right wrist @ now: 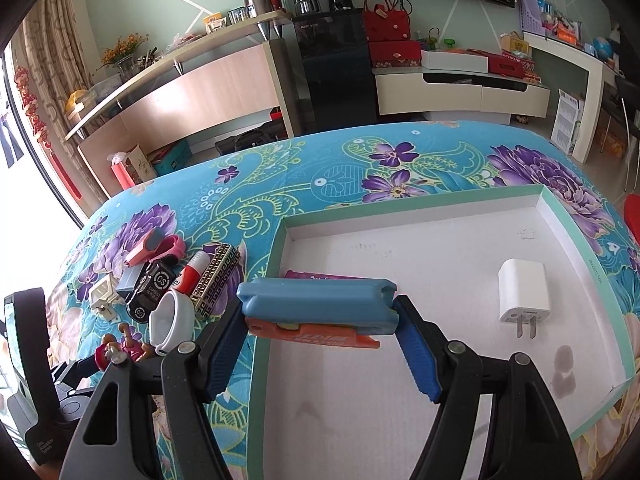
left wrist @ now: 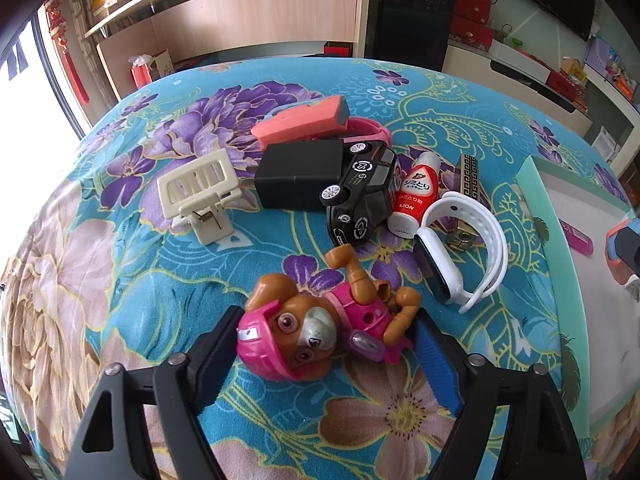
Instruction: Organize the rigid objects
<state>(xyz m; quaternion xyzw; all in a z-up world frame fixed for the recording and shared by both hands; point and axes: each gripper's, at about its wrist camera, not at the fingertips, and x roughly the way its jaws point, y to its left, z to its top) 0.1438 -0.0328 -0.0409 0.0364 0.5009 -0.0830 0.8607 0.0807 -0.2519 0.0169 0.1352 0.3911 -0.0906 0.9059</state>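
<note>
A pink-helmeted toy puppy (left wrist: pixel 316 326) lies on the flowered cloth between the fingers of my left gripper (left wrist: pixel 322 344), which is open around it. Behind it lie a black toy car (left wrist: pixel 360 196), a black box (left wrist: pixel 298 180), a red-and-white bottle (left wrist: pixel 412 196), a white smartwatch (left wrist: pixel 460 248), a cream clip (left wrist: pixel 200 188) and a pink case (left wrist: pixel 300 122). My right gripper (right wrist: pixel 320 320) is shut on a blue-and-orange block (right wrist: pixel 318 310), held over the near left corner of the white tray (right wrist: pixel 440 208). A white charger (right wrist: pixel 520 294) and a magenta item (right wrist: pixel 320 277) lie in the tray.
A gold patterned lighter (left wrist: pixel 472 184) lies by the watch. The tray's green rim (left wrist: pixel 548 240) is to the right of the pile. The left gripper shows in the right wrist view (right wrist: pixel 80 364). Shelves and cabinets stand beyond the table.
</note>
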